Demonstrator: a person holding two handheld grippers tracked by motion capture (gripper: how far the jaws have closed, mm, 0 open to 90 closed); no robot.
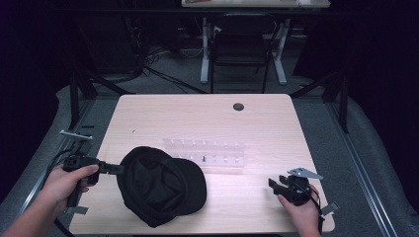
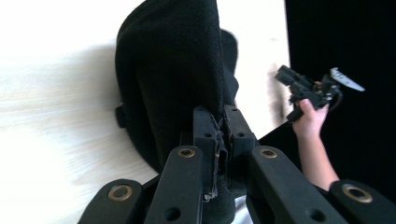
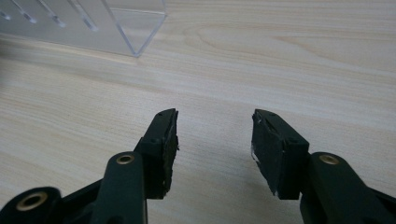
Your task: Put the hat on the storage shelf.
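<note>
Two grippers working: the left gripper (image 2: pixel 219 122) is pinched tight on the black cap's (image 1: pixel 160 185) edge, left of the clear rack (image 1: pixel 207 154); right gripper (image 3: pixel 215 140) spread wide, holding nothing, right of the cap.

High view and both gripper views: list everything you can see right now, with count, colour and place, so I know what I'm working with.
cap: one, black, near-left part of the table, its edge pinched by the left gripper
clear rack: one, transparent with small pegs, mid-table just behind the cap
table: one, light wood, with a dark round hole near the far edge
chair: one, dark, on the floor beyond the table
left gripper: one, black, jaws closed on the cap's edge
right gripper: one, black, jaws apart over bare wood at the near-right, holding nothing
hands: two, left, right
</note>
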